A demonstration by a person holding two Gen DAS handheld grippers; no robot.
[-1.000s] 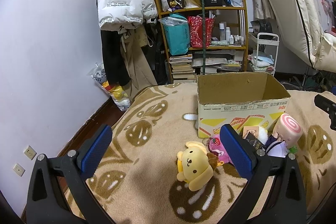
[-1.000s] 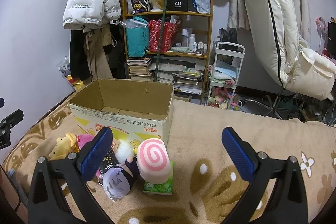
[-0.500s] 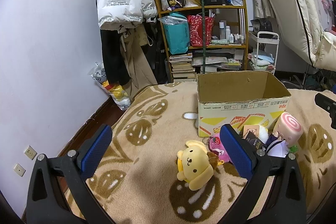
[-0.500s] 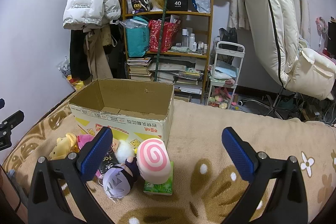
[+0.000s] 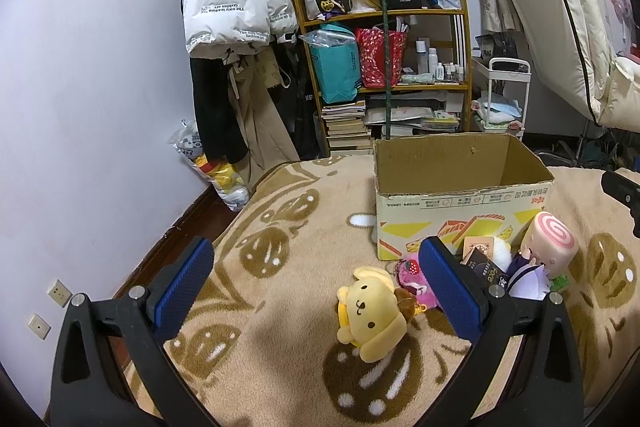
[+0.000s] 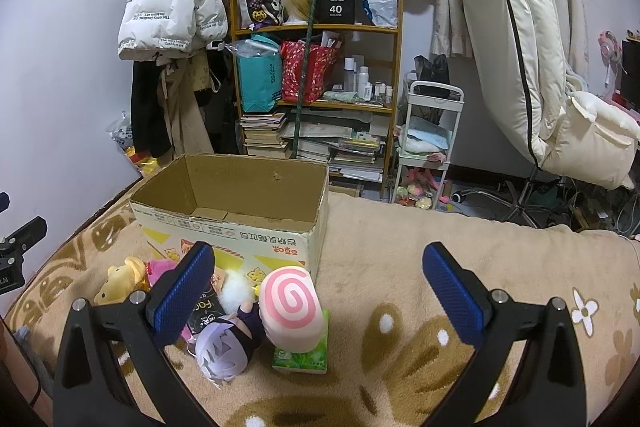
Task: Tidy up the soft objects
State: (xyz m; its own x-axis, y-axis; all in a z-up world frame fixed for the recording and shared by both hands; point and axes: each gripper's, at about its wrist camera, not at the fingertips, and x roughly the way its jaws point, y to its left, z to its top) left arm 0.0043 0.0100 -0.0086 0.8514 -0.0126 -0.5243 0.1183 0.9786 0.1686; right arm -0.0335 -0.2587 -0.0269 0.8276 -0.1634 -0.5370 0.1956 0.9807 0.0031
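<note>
1. Fingers of your left gripper stand wide apart and empty above the beige patterned fleece blanket; your right gripper is likewise spread, holding nothing.
2. Soft objects lie clustered just in front of the open cardboard box: a yellow plush dog, a pink strawberry plush, a purple-haired doll and a pink-swirl roll cushion resting on a green tissue pack.
3. Risk: the toys touch one another, so closing on one may drag a neighbour.
4. Risk: plush compresses; a shallow pinch on the dog's ear may slip during the lift.
</note>
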